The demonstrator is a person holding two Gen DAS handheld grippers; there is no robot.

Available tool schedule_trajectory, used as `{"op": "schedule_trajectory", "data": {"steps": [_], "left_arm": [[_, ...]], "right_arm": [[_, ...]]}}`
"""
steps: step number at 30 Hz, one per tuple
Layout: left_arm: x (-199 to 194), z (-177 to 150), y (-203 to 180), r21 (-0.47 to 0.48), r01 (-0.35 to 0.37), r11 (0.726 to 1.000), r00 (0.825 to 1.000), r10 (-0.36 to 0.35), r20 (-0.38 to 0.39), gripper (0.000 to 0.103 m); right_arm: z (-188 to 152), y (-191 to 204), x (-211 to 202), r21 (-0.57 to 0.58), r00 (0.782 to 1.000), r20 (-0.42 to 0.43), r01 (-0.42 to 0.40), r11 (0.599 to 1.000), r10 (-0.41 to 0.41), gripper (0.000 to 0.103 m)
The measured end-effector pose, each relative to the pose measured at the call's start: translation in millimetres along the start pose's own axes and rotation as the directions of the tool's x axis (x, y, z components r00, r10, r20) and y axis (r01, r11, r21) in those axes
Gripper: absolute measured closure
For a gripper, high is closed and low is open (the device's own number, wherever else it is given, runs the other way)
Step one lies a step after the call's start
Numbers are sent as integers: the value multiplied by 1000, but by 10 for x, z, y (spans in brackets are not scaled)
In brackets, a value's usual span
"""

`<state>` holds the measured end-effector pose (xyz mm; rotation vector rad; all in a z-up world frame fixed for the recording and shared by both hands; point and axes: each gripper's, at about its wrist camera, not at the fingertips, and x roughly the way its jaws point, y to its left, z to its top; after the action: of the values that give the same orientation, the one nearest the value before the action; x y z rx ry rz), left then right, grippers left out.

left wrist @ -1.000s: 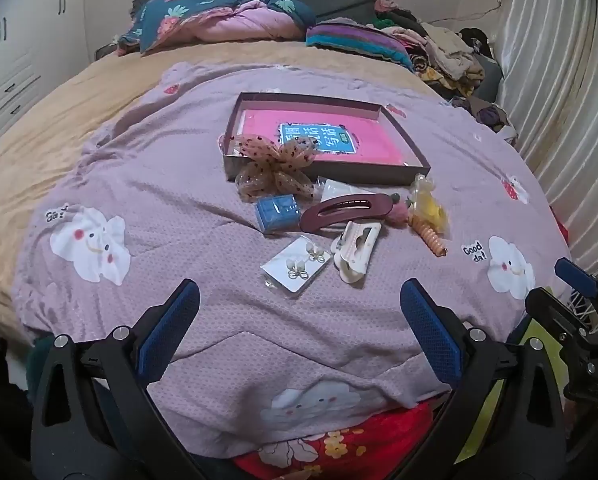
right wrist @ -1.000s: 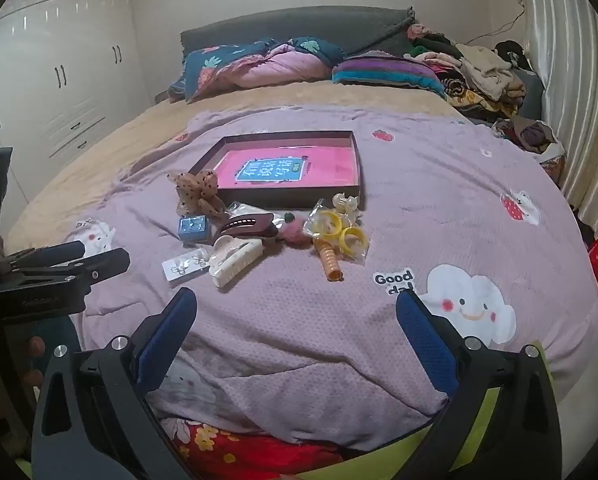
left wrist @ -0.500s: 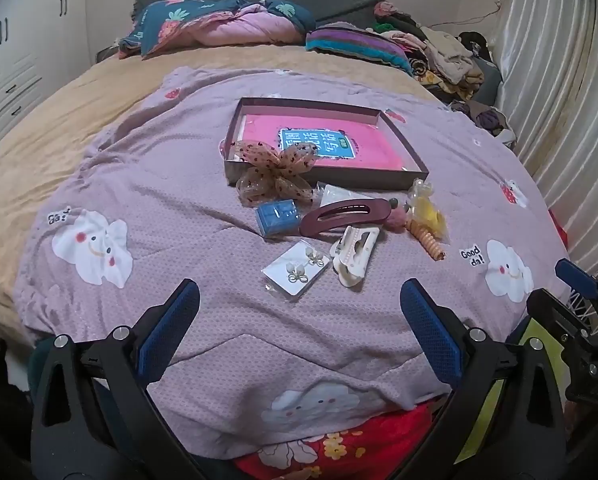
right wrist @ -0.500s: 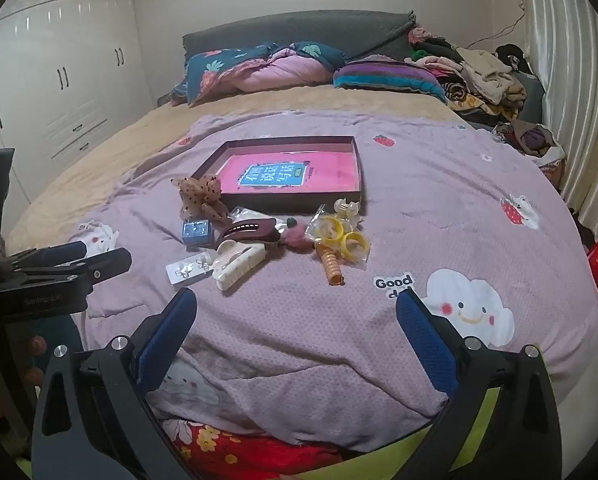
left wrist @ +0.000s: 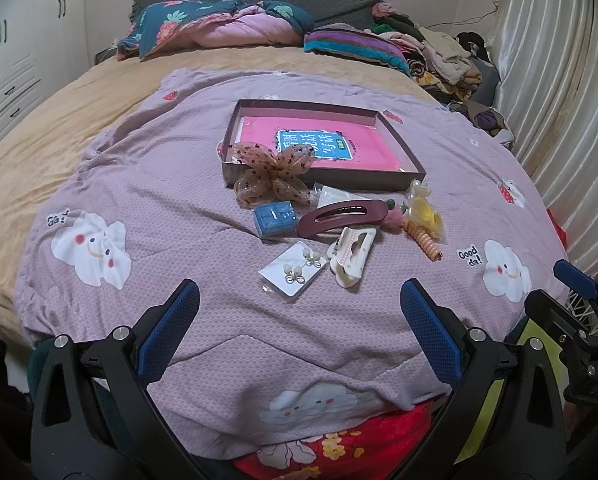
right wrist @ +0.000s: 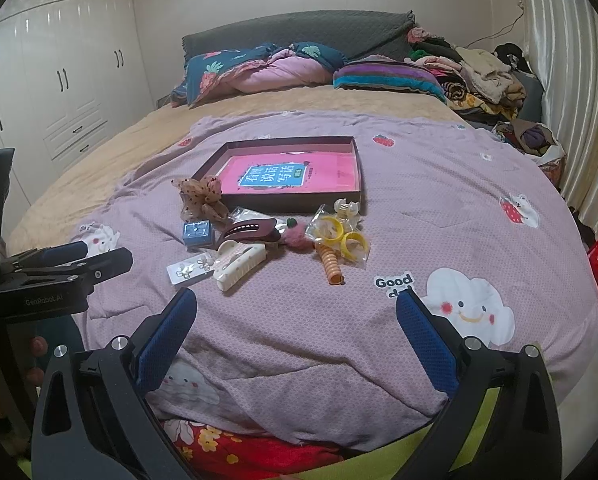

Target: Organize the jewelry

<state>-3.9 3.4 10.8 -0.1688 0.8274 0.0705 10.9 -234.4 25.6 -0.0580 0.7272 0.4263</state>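
A shallow dark tray (left wrist: 413,162) (right wrist: 357,160) with a pink book inside lies on the purple blanket. In front of it sit a dotted tulle bow (left wrist: 273,174) (right wrist: 201,196), a blue box (left wrist: 275,220) (right wrist: 197,232), a maroon hair clip (left wrist: 341,212) (right wrist: 253,230), a cream claw clip (left wrist: 353,256) (right wrist: 239,266), an earring card (left wrist: 293,272) (right wrist: 189,270), yellow rings in a bag (left wrist: 425,214) (right wrist: 341,236) and an orange spiral tie (left wrist: 425,240) (right wrist: 331,266). My left gripper (left wrist: 299,328) and right gripper (right wrist: 297,332) hover open over the bed's near edge, both empty.
Pillows (right wrist: 259,66) and a pile of clothes (right wrist: 479,76) lie at the head of the bed. A white wardrobe (right wrist: 59,80) stands on the left and a curtain (left wrist: 559,100) on the right. A red floral cover (left wrist: 339,444) hangs below the blanket's near edge.
Both grippers have drifted slightly, so the items sit a little lower and farther off in the views. Nothing was picked up and the jaws stayed open.
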Motion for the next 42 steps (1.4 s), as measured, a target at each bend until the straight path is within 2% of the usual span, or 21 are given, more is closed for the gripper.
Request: {"op": "schedule_trajectory", "data": {"steps": [42], "left_arm": [[-30, 2, -60, 12, 3, 1000, 1000, -3, 1, 9]], "right_arm": [[-37, 25, 14, 8, 1000, -2, -9, 1000, 9, 4]]}}
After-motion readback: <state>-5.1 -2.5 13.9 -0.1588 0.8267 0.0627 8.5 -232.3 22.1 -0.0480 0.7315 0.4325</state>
